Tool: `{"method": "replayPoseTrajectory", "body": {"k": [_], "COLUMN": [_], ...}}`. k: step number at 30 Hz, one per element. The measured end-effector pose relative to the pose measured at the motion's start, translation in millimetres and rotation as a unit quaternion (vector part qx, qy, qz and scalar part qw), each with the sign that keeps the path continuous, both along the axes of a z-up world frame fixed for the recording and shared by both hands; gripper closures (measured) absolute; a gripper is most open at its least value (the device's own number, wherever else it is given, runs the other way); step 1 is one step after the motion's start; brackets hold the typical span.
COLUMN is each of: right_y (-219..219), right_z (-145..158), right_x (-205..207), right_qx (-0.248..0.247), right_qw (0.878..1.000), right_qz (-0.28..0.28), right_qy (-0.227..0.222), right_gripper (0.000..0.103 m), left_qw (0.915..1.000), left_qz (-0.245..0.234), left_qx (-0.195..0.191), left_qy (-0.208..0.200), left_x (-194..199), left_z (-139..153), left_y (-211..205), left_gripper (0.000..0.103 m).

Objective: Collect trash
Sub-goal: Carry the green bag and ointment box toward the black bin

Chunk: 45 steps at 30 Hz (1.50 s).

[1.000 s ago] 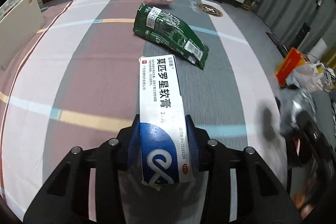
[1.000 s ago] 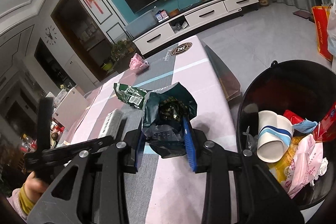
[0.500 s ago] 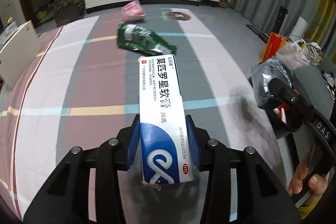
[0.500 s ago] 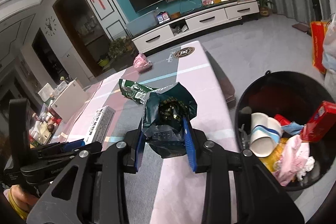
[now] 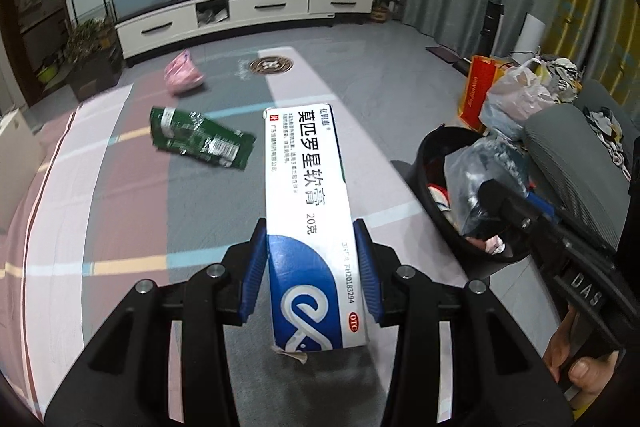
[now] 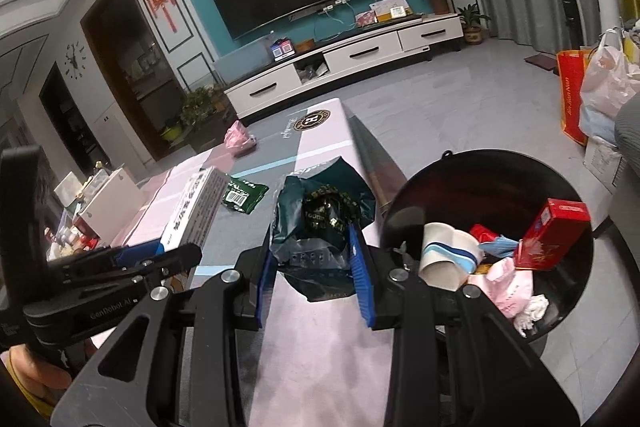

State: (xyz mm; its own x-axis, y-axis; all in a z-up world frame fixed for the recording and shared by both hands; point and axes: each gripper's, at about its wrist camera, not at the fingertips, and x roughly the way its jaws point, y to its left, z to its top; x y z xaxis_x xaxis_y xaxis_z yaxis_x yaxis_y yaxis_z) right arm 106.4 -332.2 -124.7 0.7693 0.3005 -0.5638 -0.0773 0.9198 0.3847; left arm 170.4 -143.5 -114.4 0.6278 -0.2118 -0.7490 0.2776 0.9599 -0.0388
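Both grippers have swung toward the round black plastic bin (image 6: 460, 167); left gripper (image 5: 311, 269) pinches a white-and-blue cardboard ointment box (image 5: 308, 203), right gripper (image 6: 316, 269) clamps a crumpled dark-green foil bag (image 6: 320, 223).

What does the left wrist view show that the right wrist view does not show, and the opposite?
Only the left wrist view shows the printed top face of the white and blue box in the left gripper.

Only the right wrist view shows the bin's contents: a paper cup, a red box and pink wrappers.

Both show the green wrapper and pink bag on the table, the black bin, and the dark bag in the right gripper.
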Motion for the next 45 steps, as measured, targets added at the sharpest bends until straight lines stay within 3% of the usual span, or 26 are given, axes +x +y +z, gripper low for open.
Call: {"method": "replayPoseTrajectory", "body": {"k": [16,45], "right_y": [-34.8,-72.0], "right_z": [8.8,15.0], "right_x": [-20.9,-40.5], "right_qx": [0.008,0.017], "right_qw": [0.999,0.993], "right_qz": [-0.042,-0.113], "right_qy": [-0.016,-0.018], "right_gripper": [0.068,0.068], "left_qw": [0.9985,0.9903], "left_qz": [-0.045,-0.123], "left_qx": [0.004,0.02], "left_qy": [-0.029,-0.06], "left_x": [-1.9,-5.7], "left_z": [19.6,29.2], "left_y": [-46.7,-126.1], "left_gripper": [0.06,0.06]}}
